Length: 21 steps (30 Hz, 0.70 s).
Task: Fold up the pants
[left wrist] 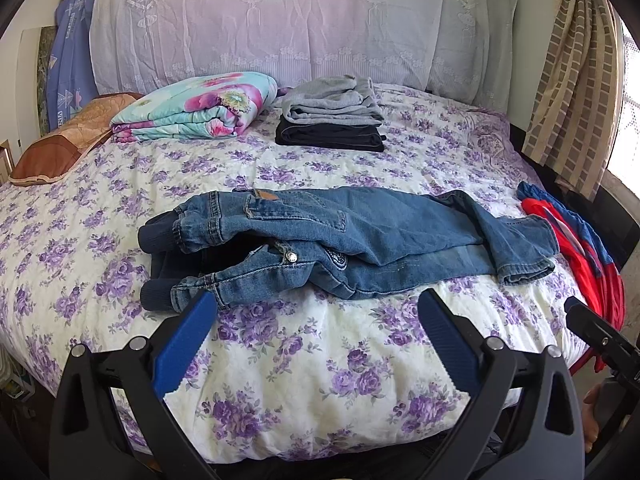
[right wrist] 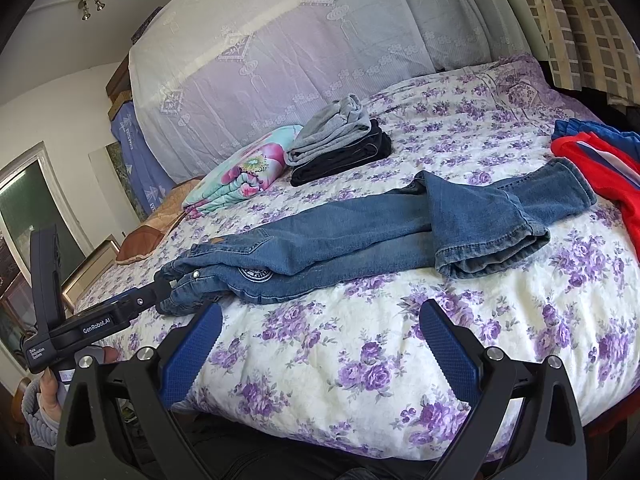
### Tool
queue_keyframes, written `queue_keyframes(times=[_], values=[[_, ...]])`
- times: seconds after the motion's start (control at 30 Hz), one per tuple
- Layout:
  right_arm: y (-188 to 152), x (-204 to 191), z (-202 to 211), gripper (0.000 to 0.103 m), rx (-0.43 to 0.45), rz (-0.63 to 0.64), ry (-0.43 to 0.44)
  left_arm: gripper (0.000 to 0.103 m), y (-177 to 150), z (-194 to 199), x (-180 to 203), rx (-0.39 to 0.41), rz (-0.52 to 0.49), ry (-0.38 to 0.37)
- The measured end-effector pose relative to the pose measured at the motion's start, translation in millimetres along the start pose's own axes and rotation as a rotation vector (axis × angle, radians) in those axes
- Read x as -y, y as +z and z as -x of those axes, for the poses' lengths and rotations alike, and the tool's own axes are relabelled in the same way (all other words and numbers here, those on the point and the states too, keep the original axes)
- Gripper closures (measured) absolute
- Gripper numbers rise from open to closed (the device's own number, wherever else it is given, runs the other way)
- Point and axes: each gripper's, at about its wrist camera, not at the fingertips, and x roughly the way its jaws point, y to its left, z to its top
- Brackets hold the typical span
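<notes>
Jeans (left wrist: 352, 240) lie across the middle of the left wrist view on a purple-flowered bedspread (left wrist: 320, 360), waistband toward frame left, one leg doubled back at frame right; the left gripper (left wrist: 316, 336) sits at the bottom edge, its blue pads spread wide and holding nothing. Folded grey and black clothes (left wrist: 332, 116) rest in the upper centre beside a flowered quilt (left wrist: 196, 108). In the right wrist view the jeans (right wrist: 380, 232) run diagonally through mid-frame, a red garment (right wrist: 592, 164) at right; the right gripper (right wrist: 320, 340) gapes empty at the bottom
</notes>
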Motion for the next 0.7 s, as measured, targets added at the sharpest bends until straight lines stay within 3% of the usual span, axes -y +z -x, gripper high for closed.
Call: queue_keyframes(times=[0.7], values=[[-2.8,0.1,-0.8,0.004,-0.003,-0.008,0.002,0.005,0.2,0.2,-0.5,-0.002,0.005,-0.002]])
